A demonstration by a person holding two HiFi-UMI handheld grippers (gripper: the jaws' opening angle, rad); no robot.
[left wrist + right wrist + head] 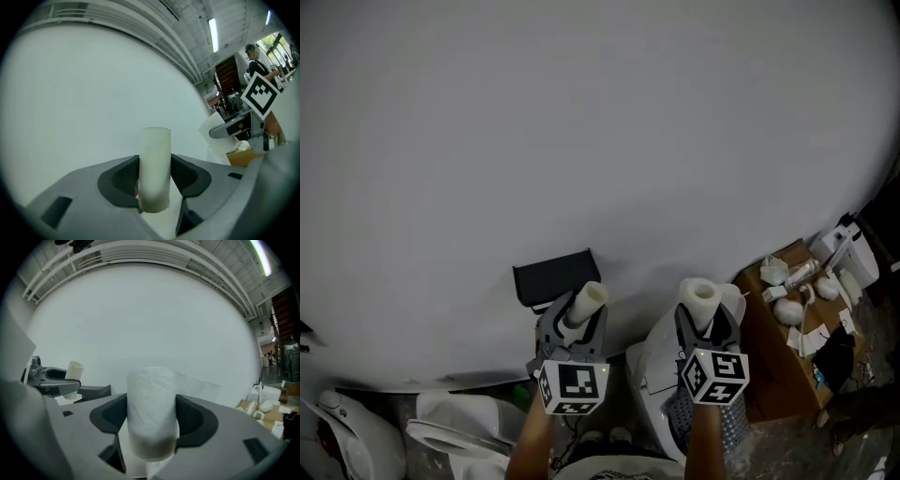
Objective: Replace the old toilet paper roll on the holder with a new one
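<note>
A black paper holder is fixed low on the white wall and nothing hangs on it. My left gripper is just below and right of it, shut on a bare cardboard tube. In the left gripper view the tube stands upright between the jaws of that gripper. My right gripper is level with the left one and shut on a full white toilet paper roll. The roll fills the right gripper, and a loose sheet trails off behind it.
A white toilet sits at the lower left, and a white fixture lies below the right gripper. An open cardboard box with several small items stands at the right. A person stands far off to the right.
</note>
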